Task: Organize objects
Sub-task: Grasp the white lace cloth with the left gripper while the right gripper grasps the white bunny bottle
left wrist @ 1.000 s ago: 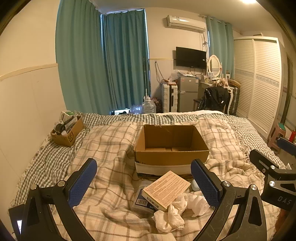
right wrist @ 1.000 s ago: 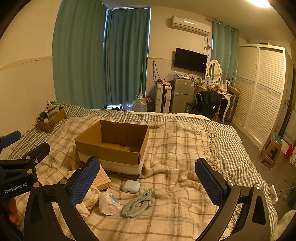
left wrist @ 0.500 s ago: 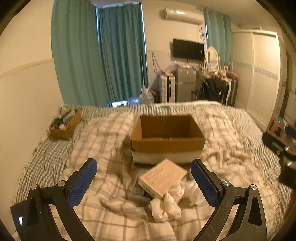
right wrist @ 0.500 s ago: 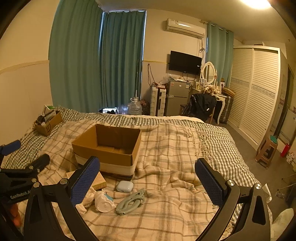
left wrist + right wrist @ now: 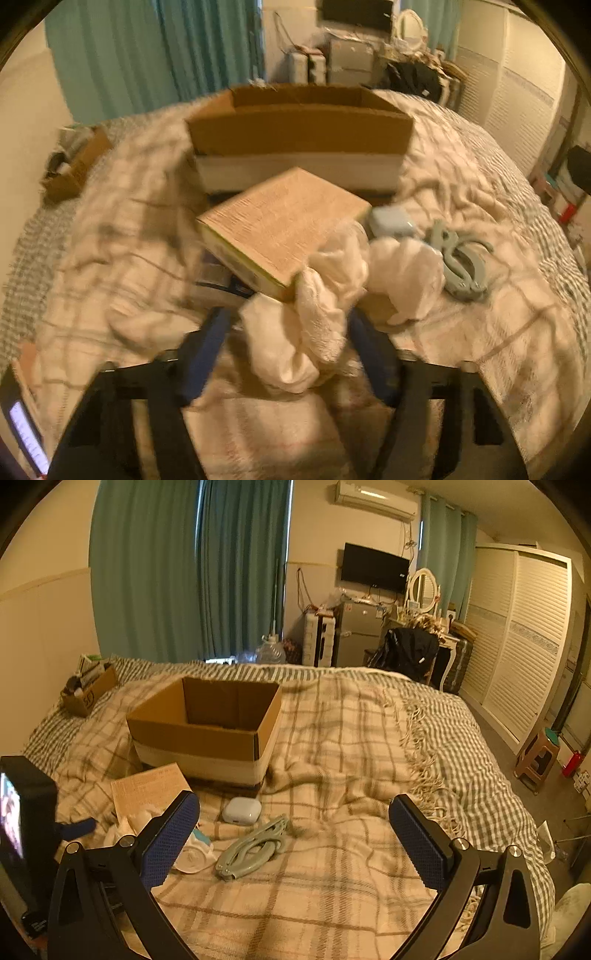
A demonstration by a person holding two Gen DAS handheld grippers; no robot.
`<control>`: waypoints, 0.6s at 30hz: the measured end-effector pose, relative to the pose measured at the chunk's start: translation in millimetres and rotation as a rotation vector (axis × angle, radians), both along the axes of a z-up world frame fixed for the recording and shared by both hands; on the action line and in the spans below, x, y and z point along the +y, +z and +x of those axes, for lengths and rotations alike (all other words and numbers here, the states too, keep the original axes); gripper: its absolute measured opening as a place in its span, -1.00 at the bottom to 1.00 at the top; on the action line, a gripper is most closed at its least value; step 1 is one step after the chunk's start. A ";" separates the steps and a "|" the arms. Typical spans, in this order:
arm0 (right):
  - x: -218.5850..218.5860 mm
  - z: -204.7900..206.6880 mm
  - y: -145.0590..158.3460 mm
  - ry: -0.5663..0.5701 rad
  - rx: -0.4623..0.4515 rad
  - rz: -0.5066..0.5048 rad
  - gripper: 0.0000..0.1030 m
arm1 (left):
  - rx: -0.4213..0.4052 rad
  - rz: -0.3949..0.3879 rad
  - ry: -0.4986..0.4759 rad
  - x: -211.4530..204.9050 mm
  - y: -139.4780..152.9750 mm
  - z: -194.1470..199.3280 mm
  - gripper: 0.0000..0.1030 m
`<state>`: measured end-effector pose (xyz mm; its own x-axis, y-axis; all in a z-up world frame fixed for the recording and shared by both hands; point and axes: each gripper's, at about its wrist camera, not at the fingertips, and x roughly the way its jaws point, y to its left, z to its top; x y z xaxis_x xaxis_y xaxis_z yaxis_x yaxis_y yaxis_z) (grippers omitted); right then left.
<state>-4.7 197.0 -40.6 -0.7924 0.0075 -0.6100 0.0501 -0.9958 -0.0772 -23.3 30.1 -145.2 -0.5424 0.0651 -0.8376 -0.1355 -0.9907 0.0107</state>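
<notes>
Left gripper [image 5: 288, 332] closing around a crumpled white cloth [image 5: 314, 332] on the bed.

The cloth lies low in the centre of the left view, between the two blue pads; contact cannot be told in the blur. A tan book [image 5: 284, 225] just above it has print too blurred to read, its long axis running from lower left to upper right. The right gripper [image 5: 295, 834] has its fingers wide apart over the plaid blanket [image 5: 332, 904]. The small box [image 5: 90, 694] at the upper left shows "SF".

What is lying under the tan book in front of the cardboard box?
Under the tan book a dark flat package sticks out at its left edge. The rest is covered, so its full shape cannot be seen.
</notes>
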 end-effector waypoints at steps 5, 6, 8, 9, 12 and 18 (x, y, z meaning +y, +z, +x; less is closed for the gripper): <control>-5.5 -7.3 -12.6 0.018 -0.042 0.008 0.99 | -0.026 0.047 -0.044 -1.9 -1.4 2.1 -0.74; -7.6 -7.9 -13.7 0.026 -0.050 0.008 0.99 | -0.016 0.054 -0.043 -4.1 4.5 4.2 -0.75; -13.0 -9.5 -16.6 0.053 -0.067 0.006 0.99 | 0.023 0.066 -0.038 -9.1 23.2 8.1 -0.76; -15.9 -9.9 -17.2 0.061 -0.074 0.005 0.99 | 0.043 0.065 -0.037 -12.4 32.0 9.4 -0.76; -29.2 -13.4 -22.1 0.115 -0.098 -0.012 0.99 | 0.107 0.049 -0.002 -27.8 57.3 10.4 -0.76; -66.4 -32.6 -43.6 0.229 -0.185 0.002 0.99 | 0.124 -0.007 0.086 -58.3 62.1 4.4 -0.76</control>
<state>-37.3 130.6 -84.1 -0.6488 -0.1575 -0.7445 0.2873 -0.9566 -0.0480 -18.9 -28.2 -83.1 -0.6453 0.0082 -0.7639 -0.0476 -0.9984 0.0295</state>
